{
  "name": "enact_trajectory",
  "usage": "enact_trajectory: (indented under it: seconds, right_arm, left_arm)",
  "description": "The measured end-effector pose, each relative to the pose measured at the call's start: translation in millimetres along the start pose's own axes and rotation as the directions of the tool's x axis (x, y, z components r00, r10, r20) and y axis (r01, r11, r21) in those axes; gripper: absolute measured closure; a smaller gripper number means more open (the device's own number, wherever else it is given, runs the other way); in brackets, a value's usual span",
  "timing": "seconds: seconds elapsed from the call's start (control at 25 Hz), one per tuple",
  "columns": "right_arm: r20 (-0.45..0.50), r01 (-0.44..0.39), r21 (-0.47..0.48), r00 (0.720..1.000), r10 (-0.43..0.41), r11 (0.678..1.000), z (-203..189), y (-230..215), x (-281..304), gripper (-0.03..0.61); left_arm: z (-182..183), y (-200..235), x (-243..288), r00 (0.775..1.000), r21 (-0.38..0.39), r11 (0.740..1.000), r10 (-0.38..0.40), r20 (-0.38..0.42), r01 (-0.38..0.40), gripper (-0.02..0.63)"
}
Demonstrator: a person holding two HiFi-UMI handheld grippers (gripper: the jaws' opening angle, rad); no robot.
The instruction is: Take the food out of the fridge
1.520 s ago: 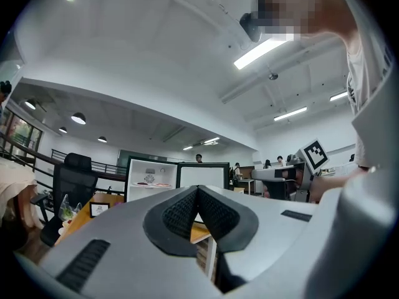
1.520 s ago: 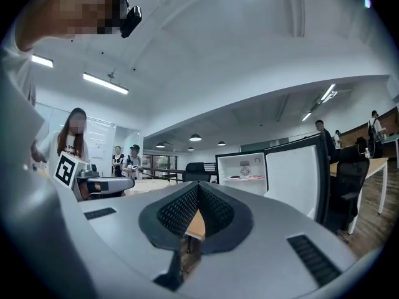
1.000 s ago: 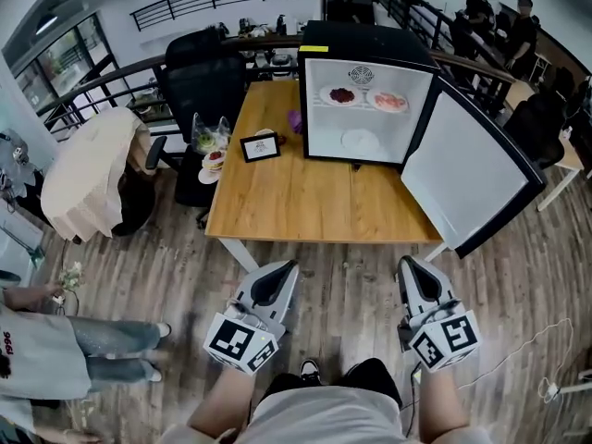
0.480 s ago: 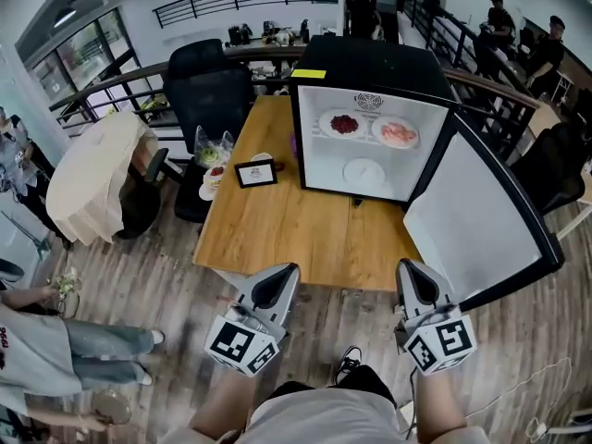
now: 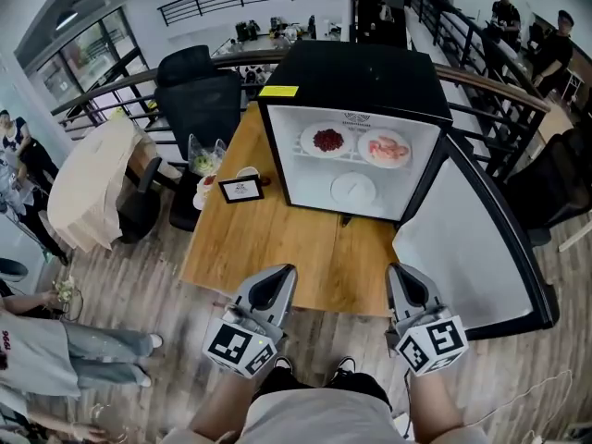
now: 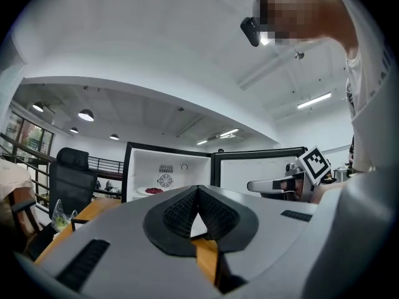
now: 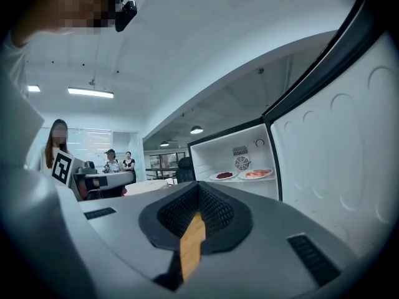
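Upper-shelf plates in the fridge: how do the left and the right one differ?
The left plate holds a compact dark red heap; the right plate holds paler pink pieces, spread wider. The right plate sits nearer the open door, the left plate farther. Both are white, round and lie side by side.

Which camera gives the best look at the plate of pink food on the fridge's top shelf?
The head view: it looks down into the open fridge, showing the pink-food plate whole. The right gripper view shows it small and edge-on; the left gripper view doesn't show it.
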State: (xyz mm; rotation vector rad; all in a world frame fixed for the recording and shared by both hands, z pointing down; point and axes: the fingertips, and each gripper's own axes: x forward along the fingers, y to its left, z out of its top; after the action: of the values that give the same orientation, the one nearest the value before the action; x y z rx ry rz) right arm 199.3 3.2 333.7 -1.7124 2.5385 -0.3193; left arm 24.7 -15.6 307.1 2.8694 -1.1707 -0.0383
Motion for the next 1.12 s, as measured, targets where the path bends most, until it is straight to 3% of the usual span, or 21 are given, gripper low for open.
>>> enact_trajectory:
  seconds: [0.24, 0.48, 0.68, 0.76, 0.92, 1.04, 1.12]
  right_arm:
    - [0.012, 0.070, 0.003, 0.997, -0.070, 0.998, 7, -12, 22, 0.558]
    - [0.030, 0.116, 0.087, 0.992, -0.119, 0.989, 14, 0, 59, 0.558]
    - [0.024, 0.068, 0.268, 0.997, -0.077, 0.961, 10, 3, 110, 0.557]
    - [0.024, 0.056, 0.377, 0.997, -0.070, 0.924, 7, -3, 131, 0.557]
    - [0.062, -0.019, 0.590, 0.998, -0.021, 0.807, 10, -18, 182, 0.502]
    - [0.046, 0.015, 0.708, 0.997, -0.067, 0.706, 2, -36, 208, 0.502]
    - [0.032, 0.038, 0.753, 0.995, -0.094, 0.657, -3, -46, 222, 0.502]
  left_arm:
    - [-5, 27, 21, 0.998, -0.007, 0.998, -0.055, -0.001, 0.055, 0.607]
    - [-1, 69, 26, 0.993, -0.013, 0.993, -0.116, -0.007, 0.116, 0.607]
    - [-5, 97, 22, 0.994, -0.016, 0.994, -0.110, -0.024, 0.110, 0.607]
    - [-10, 102, 21, 0.994, -0.023, 0.994, -0.104, -0.030, 0.103, 0.607]
    - [-22, 110, 18, 0.994, -0.032, 0.995, -0.094, -0.053, 0.092, 0.607]
    - [-29, 120, 15, 0.995, -0.035, 0.997, -0.077, -0.066, 0.075, 0.607]
    - [-32, 128, 14, 0.995, -0.038, 0.997, -0.065, -0.072, 0.062, 0.607]
